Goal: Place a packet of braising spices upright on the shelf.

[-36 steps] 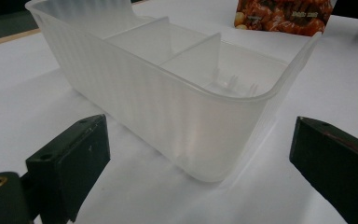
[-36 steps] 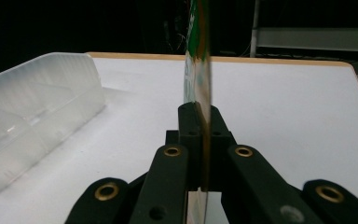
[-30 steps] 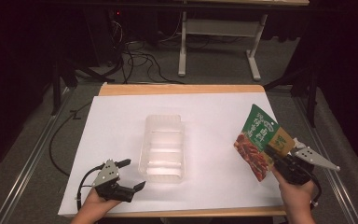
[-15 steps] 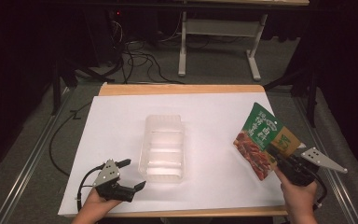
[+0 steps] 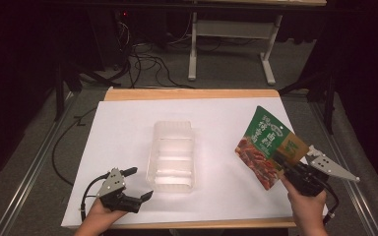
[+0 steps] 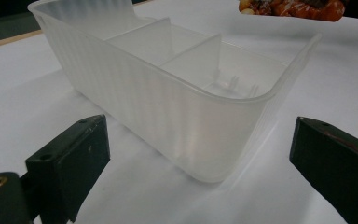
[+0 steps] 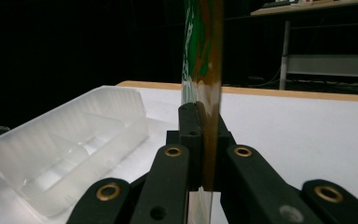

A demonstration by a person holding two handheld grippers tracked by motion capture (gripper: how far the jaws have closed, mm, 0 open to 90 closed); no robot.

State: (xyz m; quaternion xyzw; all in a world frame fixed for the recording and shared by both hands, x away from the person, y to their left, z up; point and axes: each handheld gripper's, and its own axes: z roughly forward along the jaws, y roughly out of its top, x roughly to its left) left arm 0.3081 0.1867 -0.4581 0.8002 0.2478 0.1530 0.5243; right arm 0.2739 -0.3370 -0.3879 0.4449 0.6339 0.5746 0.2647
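Observation:
A green and brown snack pouch [image 5: 268,145] is held up off the table at the right, and my right gripper [image 5: 286,166] is shut on its lower edge. Seen edge-on in the right gripper view, the pouch [image 7: 204,60] rises between the two closed jaws. A clear plastic tray [image 5: 172,155] with dividers lies in the middle of the white table cover [image 5: 123,123]. My left gripper [image 5: 137,183] rests near the front left, open, its jaws pointing at the tray's near corner [image 6: 214,140] without touching it.
The white cover ends at a wooden table edge [image 5: 192,93] at the back. Behind it stand a desk frame [image 5: 229,39] and loose cables [image 5: 142,59] on the floor. Metal rails [image 5: 24,182] run along both sides of the table.
My right gripper has lifted a little and shifted with the pouch, which now stands slightly higher. The left gripper and the tray have stayed where they were.

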